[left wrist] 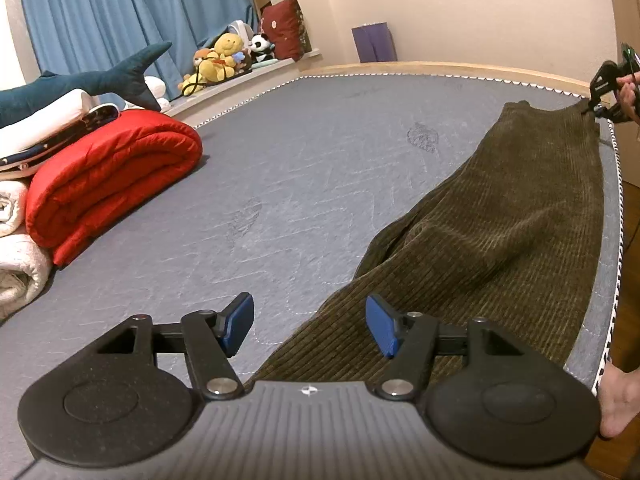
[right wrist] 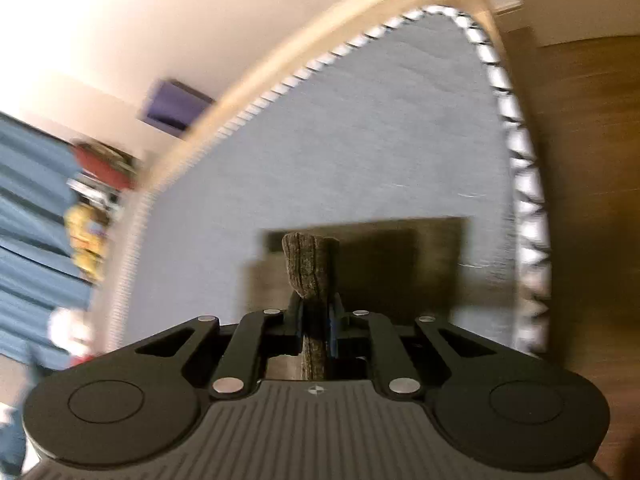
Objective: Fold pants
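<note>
**Corduroy pants stretched on mattress: R end pinched, L end not yet gripped**

Olive-brown corduroy pants (left wrist: 492, 216) lie lengthwise on grey quilted mattress (left wrist: 304, 168), running from approx 6 o'clock up to 1–2 o'clock in L wrist view, close along the mattress's R edge. Garment looks laid as one long strip, legs appar. stacked; soft bulge/wrinkle mid-length.

L gripper (left wrist: 310, 326): jaws wide apart, blue pads (left wrist: 240, 326) empty. Hovers over near end of pants; R pad over cloth, L pad over bare mattress. Contact w/ fabric: can't tell.

R gripper (right wrist: 316, 320): jaws closed tight on a bunched tab of corduroy, which sticks up past the fingertips. In L view it sits at far end, approx 2 o'clock, at mattress corner. R view heavily motion-blurred, so hand prob. moving.

Judgement: early in task, first fold not made. Next prob. = L pinches near end, then ends brought together.

Risks:
- L jaws straddle the cloth edge; closing here may catch only one layer or just the edge → layers shear apart, fold goes crooked.
- R grip is a small bunch; a pull along the length could slip it out.
- Pants lie near mattress edge at 3 o'clock; lifting w/ slack could let cloth slide off to floor.
- Mid-length bulge, if not tensioned flat, gets folded in as a crease.

Red quilt (left wrist: 116, 176) at 9 o'clock well apart from the pants, no interference.
</note>
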